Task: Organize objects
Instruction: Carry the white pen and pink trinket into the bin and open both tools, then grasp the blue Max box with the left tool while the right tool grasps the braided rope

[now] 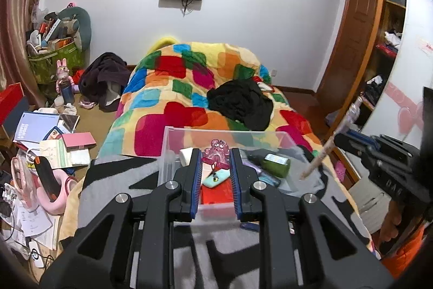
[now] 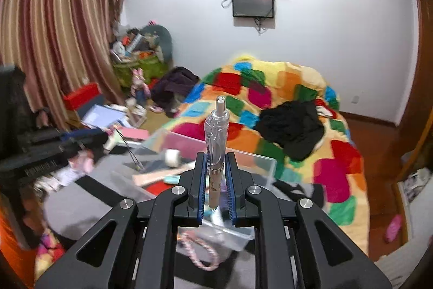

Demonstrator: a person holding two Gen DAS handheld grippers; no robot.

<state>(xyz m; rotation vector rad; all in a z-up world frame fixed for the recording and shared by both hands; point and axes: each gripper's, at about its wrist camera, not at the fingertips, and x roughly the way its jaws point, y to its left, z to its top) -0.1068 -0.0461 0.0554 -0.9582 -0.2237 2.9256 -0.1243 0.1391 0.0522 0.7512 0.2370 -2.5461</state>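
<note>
I'm pinching a pink monster clip in my left gripper, hovering it over the clear plastic bin on the bed, apparently to drop it in beside the green bottle; my right gripper is clamping a pen upright, clicker end up. Only the left wrist view is showing that pen's tip hanging beside the bin; only the right view is catching a tape roll inside.
</note>
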